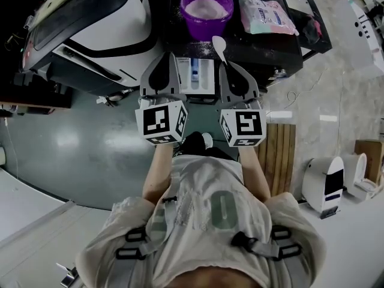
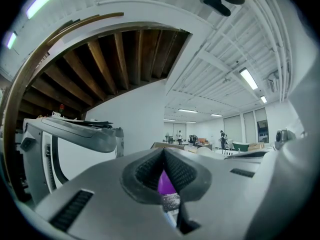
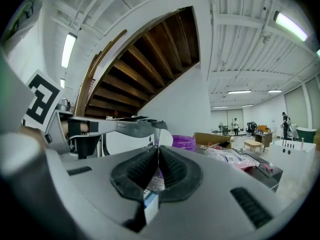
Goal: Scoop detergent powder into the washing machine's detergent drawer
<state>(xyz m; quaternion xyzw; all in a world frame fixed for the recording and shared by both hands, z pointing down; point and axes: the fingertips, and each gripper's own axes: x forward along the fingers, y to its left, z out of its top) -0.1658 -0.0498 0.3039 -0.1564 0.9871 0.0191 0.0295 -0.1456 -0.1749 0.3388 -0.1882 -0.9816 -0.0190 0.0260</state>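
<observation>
The right claw [image 1: 226,65] is pinched shut on the thin handle of the white spoon [image 1: 219,44]. That slim hold could let the spoon roll and tip powder onto the table [image 1: 282,48] instead of into the detergent drawer [image 1: 202,77], which stands open just to its left. The left claw [image 1: 171,56], closed on nothing, crowds the drawer's other side, while the purple bowl [image 1: 207,9] ahead has open room above it.

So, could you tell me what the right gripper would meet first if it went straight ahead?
Probably the purple bowl: the right gripper, shut on the white spoon, points towards it, though depth is unclear.
</observation>
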